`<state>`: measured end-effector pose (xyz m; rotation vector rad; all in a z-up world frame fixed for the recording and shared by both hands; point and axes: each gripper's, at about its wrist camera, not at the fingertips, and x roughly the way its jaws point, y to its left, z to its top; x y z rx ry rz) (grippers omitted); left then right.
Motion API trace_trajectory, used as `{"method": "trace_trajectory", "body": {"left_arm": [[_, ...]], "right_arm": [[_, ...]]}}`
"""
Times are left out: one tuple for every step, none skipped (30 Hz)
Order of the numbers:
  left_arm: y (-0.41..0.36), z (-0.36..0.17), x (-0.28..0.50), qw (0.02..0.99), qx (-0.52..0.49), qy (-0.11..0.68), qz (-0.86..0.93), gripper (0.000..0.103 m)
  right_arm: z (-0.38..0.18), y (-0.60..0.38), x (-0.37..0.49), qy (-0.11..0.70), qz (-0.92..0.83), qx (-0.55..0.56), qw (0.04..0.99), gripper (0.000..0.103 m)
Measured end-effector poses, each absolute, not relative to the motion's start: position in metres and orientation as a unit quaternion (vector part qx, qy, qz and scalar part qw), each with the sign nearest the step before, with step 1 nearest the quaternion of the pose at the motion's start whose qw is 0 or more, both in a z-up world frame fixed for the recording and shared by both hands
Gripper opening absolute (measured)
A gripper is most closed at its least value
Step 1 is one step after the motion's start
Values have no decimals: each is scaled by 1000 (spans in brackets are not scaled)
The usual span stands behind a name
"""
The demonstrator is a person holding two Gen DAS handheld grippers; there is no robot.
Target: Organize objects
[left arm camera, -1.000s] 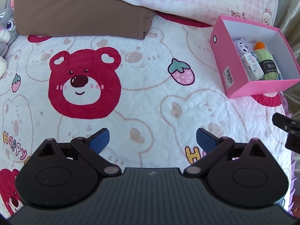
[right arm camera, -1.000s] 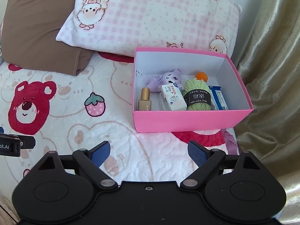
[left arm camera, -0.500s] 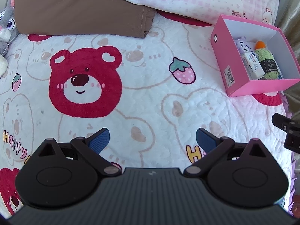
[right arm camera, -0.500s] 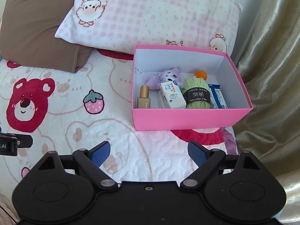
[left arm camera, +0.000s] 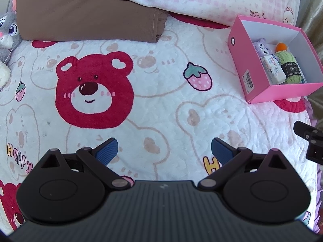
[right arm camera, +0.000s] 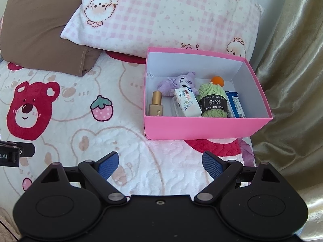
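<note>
Your bedspread with its red bear print lies bare ahead of both grippers, nothing loose on it that these views show. The pink box sits near the checked pillow, and it has barely shifted in either view over the last second: you're holding steady. Inside it lie the green yarn, purple plush, white packet, blue packet, gold bottle and orange ball. Your left gripper hangs wide open and empty; your right gripper likewise. Looks like the tidying is finished.
</note>
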<state>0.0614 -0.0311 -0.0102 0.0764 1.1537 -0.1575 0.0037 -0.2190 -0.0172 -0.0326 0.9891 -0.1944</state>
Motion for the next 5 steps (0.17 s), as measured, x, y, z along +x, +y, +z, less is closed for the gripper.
{"method": "trace_trajectory", "body": {"left_arm": [[-31,-10,62,835,38,543,-74,100],[-31,-9,61,836,39,542,-74,100],[-31,-9,62,836,39,542,-76,100],[-31,-9,62,835,39,543,-78,100],[-31,-9,62,835,38,544,-79,100]], "right_arm": [[-17,-219,4,474,-93,-16,875,92],[-17,-220,4,474,-93,-16,875,92],[-17,-219,4,475,-92,-17,875,92],[-17,-219,4,475,-93,-17,875,92],[-17,-219,4,476,-93,-18,874,92]]}}
